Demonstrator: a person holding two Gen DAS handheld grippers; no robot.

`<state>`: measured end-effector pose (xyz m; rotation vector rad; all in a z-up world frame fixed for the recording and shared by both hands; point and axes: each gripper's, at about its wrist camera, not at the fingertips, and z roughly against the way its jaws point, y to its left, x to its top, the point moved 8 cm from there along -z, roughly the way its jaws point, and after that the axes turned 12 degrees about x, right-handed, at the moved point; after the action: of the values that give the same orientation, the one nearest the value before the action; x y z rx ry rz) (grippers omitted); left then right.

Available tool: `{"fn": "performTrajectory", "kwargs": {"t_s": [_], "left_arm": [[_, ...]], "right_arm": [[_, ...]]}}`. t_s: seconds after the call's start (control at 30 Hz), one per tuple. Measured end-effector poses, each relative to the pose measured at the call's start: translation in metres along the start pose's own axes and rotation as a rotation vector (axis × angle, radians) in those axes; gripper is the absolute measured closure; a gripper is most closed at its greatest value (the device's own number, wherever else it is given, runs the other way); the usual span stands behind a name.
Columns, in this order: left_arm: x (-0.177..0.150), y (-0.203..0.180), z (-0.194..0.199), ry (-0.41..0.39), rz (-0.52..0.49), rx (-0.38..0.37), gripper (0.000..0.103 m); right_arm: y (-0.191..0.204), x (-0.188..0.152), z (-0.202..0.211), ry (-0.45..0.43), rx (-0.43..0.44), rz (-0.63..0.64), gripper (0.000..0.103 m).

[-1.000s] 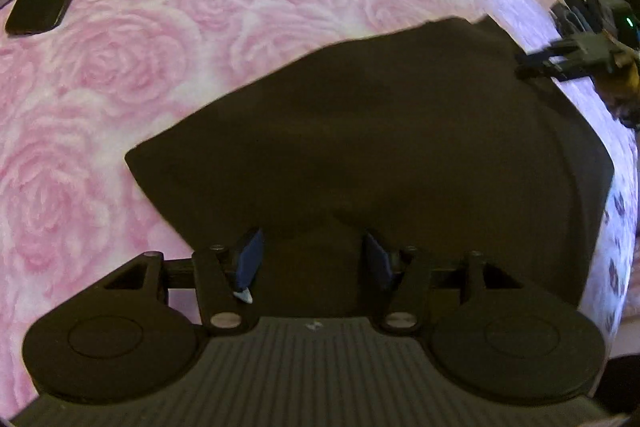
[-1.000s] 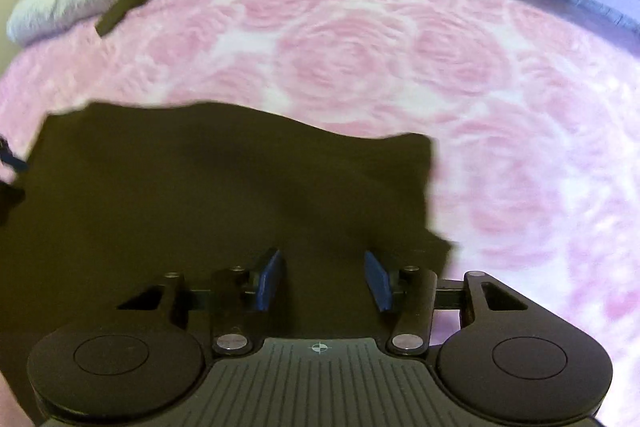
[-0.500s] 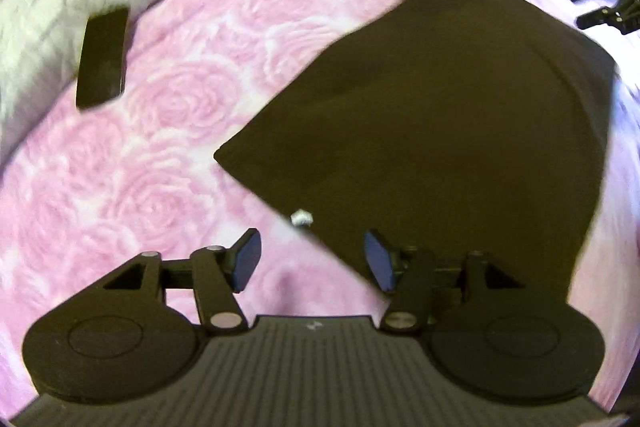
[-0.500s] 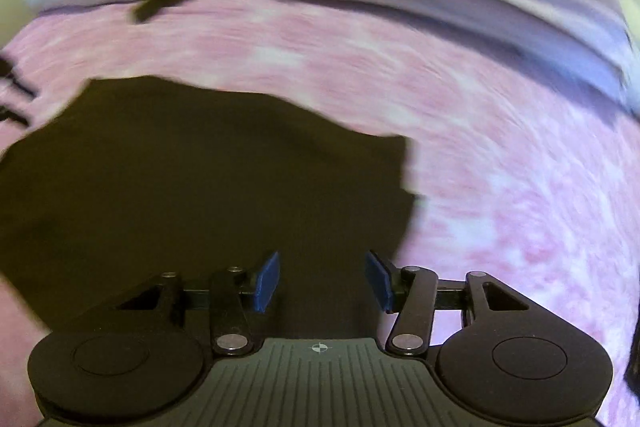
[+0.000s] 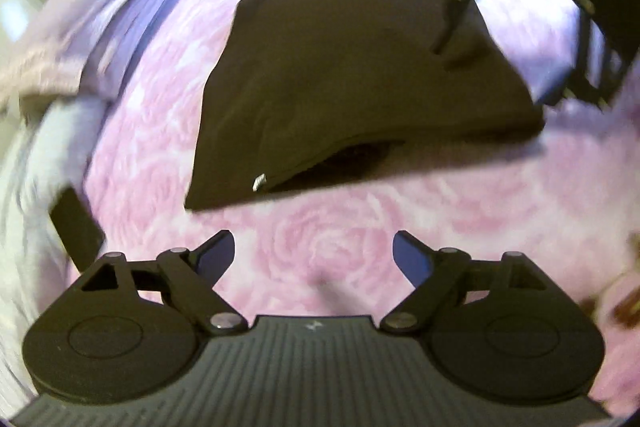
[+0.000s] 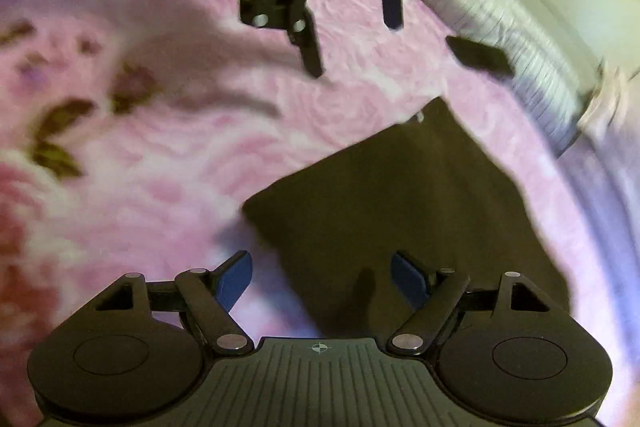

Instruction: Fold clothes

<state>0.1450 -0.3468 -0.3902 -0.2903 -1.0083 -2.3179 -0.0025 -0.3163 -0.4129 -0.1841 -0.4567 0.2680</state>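
Observation:
A dark garment (image 5: pixel 352 67) lies folded flat on the pink rose bedspread (image 5: pixel 328 243), with a small white tag at its near corner. My left gripper (image 5: pixel 314 251) hovers over bare bedspread just short of that edge, jaws opening wide with nothing between them. From the right wrist view the left gripper (image 6: pixel 352 43) hangs at the top, pointing down. My right gripper (image 6: pixel 322 279) is above another corner of the garment (image 6: pixel 400 207). Its jaws are closing, and the cloth lies under them untouched by the pads. Its fingers (image 5: pixel 448 11) show blurred over the garment's far side.
A black phone (image 6: pixel 478 57) lies on the bedspread beside a striped pillow (image 6: pixel 512 31); it also shows as the phone (image 5: pixel 76 227) at the left. Folded bedding (image 5: pixel 120 7) is piled past the garment. A floral patch (image 6: pixel 56 131) marks the bed's left part.
Both wrists have rolled and swung sideways. My left gripper has left the garment for bare bedspread and opened wider. My right gripper has swept across to another corner of the garment.

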Motion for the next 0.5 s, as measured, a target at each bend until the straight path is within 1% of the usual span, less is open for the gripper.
{"fn": "performTrajectory", "kwargs": {"t_s": [0.03,0.07,0.1,0.17,0.2,0.27,0.37,0.5], "left_arm": [[0.003,-0.003,-0.005,-0.025,-0.03,0.011,0.018],[0.006,-0.005,-0.011,-0.046,-0.055,0.024,0.017],[0.009,-0.006,-0.017,-0.065,-0.077,0.039,0.017],[0.021,-0.009,-0.028,-0.111,-0.121,0.069,0.016],[0.026,-0.01,-0.033,-0.133,-0.144,0.081,0.016],[0.034,-0.015,-0.047,-0.162,-0.202,0.079,0.016],[0.04,-0.022,-0.067,-0.197,-0.286,0.073,0.014],[0.04,-0.018,-0.072,-0.218,-0.309,0.053,0.013]], "right_arm": [[-0.009,0.001,-0.003,0.0,0.034,-0.043,0.079],[-0.022,0.001,-0.001,-0.009,0.06,-0.095,0.091],[-0.035,0.001,0.002,-0.022,0.08,-0.147,0.091],[-0.062,0.003,0.018,-0.054,0.09,-0.231,0.097],[-0.075,0.004,0.027,-0.069,0.092,-0.274,0.097],[-0.095,0.004,0.041,-0.082,0.091,-0.331,0.097],[-0.11,0.003,0.052,-0.088,0.082,-0.369,0.097],[-0.117,-0.002,0.064,-0.104,0.079,-0.427,0.097]]}}
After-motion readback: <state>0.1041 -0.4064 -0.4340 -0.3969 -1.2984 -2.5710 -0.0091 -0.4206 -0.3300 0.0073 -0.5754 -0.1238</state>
